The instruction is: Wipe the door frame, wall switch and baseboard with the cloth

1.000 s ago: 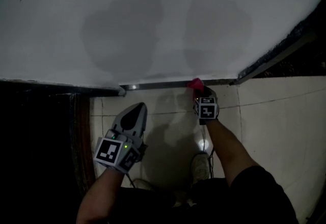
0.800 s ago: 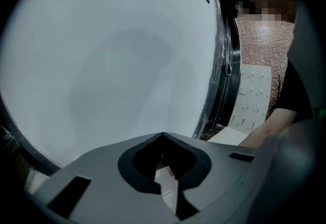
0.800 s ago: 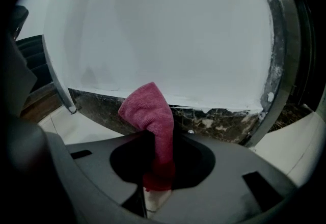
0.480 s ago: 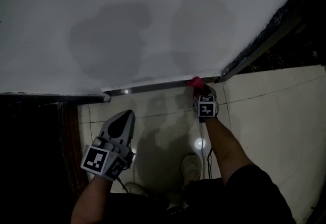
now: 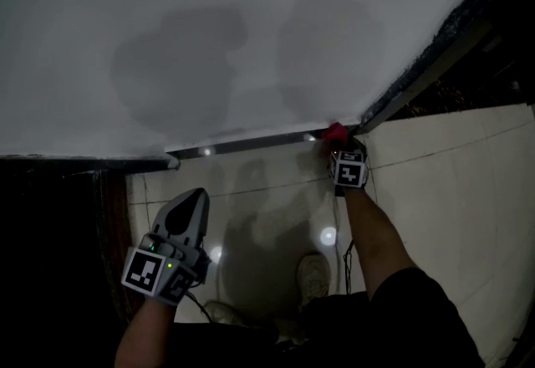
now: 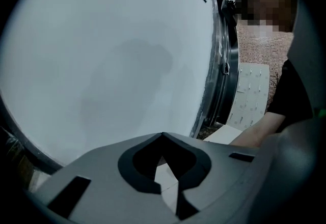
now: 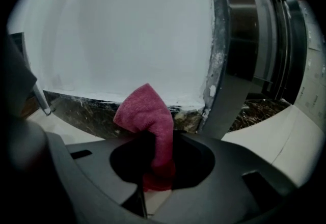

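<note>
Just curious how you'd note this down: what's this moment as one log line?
right gripper: shut on red cloth, at baseboard beside door frame | left gripper: shut, empty, away from wall

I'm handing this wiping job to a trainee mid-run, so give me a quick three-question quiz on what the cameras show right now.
1. True or false: the left gripper holds the red cloth.
2. Which thing is the cloth's tip nearest to?
A. the shoe
B. the baseboard beside the door frame
C. the left gripper
3. Fill in: the right gripper's fingers are ___ on the cloth.

Key: 1 false, its fingers are together with nothing between them; 2 B; 3 shut.
</note>
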The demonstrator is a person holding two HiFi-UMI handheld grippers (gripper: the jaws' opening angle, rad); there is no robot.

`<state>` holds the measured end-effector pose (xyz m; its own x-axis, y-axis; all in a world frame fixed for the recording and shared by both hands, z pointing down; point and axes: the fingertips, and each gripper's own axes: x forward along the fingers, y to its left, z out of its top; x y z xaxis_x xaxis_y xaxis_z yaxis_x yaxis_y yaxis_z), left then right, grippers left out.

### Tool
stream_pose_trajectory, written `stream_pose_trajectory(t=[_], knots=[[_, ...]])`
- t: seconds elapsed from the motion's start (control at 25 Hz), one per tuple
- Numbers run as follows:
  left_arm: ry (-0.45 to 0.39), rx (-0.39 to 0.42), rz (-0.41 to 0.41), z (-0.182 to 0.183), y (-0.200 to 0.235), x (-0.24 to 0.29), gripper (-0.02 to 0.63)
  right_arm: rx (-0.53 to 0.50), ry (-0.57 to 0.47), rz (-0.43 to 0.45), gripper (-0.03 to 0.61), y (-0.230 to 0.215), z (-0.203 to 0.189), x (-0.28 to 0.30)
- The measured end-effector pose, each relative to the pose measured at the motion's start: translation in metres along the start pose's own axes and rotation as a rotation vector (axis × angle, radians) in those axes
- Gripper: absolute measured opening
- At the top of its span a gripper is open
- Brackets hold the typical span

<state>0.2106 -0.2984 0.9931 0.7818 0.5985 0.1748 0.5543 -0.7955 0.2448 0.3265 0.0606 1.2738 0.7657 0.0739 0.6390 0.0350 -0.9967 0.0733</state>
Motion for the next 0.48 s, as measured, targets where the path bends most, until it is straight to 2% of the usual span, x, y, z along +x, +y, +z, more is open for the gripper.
stream_pose_trajectory(t=[0.16,0.28,0.36,0.48], knots=[[-0.008,-0.022,0.023,0.001,0.01,-0.007,0.0,0.017,0.003,-0.039,0.087,-0.009,0.003,-0.001],[-0.011,-0.03,0.035,-0.001,0.019,-0.015,0.0,0.027,0.036,-0.08,0.087,-0.018,-0.018,0.004],[-0.036,-0.043,0.053,0.004,0.024,-0.019,0.0,-0.044,0.047,-0.057,0.087,-0.006,-0.03,0.0],[-0.072,-0.062,0.063,0.012,0.029,-0.023,0.0,-0.241,0.018,0.09,0.086,0.05,-0.032,-0.012]])
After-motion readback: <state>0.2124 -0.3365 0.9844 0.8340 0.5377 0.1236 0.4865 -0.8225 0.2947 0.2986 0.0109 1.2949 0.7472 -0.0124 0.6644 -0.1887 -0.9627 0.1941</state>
